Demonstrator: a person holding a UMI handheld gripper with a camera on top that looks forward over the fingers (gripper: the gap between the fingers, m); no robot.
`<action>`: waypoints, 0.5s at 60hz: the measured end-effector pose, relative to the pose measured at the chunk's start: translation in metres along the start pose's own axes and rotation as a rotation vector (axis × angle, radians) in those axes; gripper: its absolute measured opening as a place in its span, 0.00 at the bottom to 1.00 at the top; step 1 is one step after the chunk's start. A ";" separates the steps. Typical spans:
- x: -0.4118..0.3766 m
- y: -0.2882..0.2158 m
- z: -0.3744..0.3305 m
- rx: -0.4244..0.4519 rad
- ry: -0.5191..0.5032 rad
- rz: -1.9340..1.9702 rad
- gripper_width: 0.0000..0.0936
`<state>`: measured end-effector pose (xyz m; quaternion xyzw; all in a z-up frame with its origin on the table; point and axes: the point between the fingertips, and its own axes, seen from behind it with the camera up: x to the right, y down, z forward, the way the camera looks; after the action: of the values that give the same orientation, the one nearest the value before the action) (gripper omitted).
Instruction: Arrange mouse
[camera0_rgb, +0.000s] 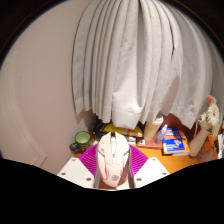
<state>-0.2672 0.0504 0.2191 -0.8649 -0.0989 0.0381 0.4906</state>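
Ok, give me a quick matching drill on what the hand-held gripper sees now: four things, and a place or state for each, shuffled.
Things:
1. white computer mouse
2. green ceramic mug
3. pale pleated curtain
4. blue flat book

Places:
A. hanging behind the desk
B. clamped between the pink pads of the hand-held gripper
C. lying right of the fingers
D. standing left of the fingers

Pairs: 1-B, 2-D, 3-A, 4-C

White mouse (113, 160) between tool's pads
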 end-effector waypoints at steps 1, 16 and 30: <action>0.011 -0.005 -0.008 0.011 0.002 -0.005 0.43; 0.160 0.004 -0.056 0.065 0.111 -0.015 0.44; 0.239 0.151 -0.021 -0.175 0.140 0.072 0.43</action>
<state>-0.0102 0.0066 0.1078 -0.9079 -0.0362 -0.0134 0.4173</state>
